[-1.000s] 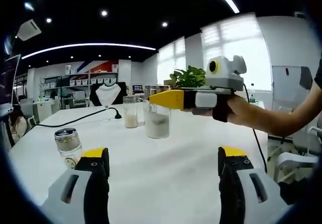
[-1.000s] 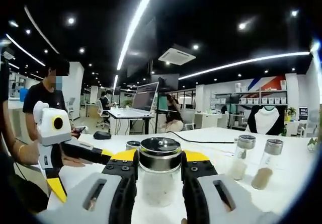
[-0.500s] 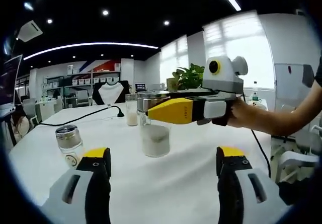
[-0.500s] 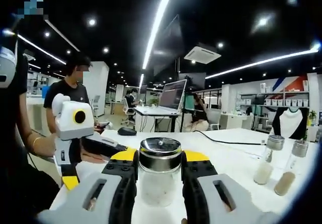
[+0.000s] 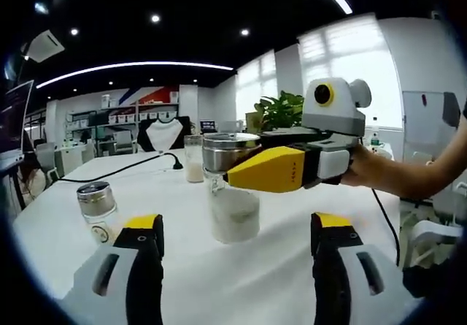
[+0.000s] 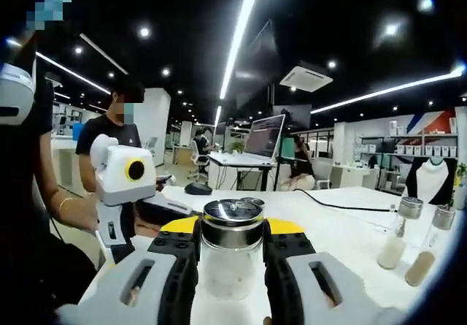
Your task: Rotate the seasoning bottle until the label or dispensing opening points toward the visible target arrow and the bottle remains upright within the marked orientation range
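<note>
Right gripper [image 6: 230, 259]: jaws closed on the bottle [image 6: 232, 255], just under its metal cap.
Left gripper [image 5: 235, 230]: jaws apart, empty, low over the table's [image 5: 277, 281] near edge.
Bottle: upright, mid-table; cannot tell if it is lifted.
Arrow, label: cannot tell.
Technique: judged, twist slowly about the vertical axis, keep the cap level, grip steady.

Right gripper [image 6: 231, 255] at lower centre, jaws clamped on the seasoning bottle [image 6: 232, 259]; left gripper [image 5: 233, 266] jaws spread apart
</note>
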`<action>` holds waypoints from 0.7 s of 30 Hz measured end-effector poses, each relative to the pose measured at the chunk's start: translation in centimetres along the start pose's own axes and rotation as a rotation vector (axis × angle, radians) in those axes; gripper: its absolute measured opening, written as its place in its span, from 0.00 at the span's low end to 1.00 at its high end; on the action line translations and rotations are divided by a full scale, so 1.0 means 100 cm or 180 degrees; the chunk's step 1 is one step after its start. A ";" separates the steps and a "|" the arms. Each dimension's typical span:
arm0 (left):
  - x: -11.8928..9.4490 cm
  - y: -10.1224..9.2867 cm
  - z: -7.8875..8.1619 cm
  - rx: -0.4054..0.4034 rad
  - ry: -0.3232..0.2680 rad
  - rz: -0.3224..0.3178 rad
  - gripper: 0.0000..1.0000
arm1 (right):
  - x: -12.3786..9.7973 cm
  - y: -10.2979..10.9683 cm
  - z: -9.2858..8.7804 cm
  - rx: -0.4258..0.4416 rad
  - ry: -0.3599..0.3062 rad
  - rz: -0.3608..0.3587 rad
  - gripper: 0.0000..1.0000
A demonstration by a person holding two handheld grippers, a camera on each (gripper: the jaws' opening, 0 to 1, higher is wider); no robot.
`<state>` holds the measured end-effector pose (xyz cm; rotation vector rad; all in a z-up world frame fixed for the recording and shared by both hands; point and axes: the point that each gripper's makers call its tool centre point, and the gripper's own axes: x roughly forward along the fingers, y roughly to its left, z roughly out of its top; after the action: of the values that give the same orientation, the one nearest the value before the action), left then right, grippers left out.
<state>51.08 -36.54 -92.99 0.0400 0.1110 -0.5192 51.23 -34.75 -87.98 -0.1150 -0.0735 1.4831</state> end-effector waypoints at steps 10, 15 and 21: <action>0.013 0.005 0.006 0.0039 -0.0045 0.0019 0.85 | -0.004 0.000 -0.002 0.0025 0.0036 0.0048 0.31; 0.021 0.011 0.008 0.0159 -0.0046 0.0067 0.83 | -0.005 -0.001 -0.004 -0.0008 0.0082 0.0039 0.31; 0.029 0.010 0.009 0.0210 -0.0100 0.0104 0.78 | -0.004 0.000 -0.005 0.0024 0.0095 0.0069 0.31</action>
<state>54.19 -37.16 -92.39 0.0980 0.0623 -0.4907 51.25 -35.17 -88.48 -0.1324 -0.0426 1.5029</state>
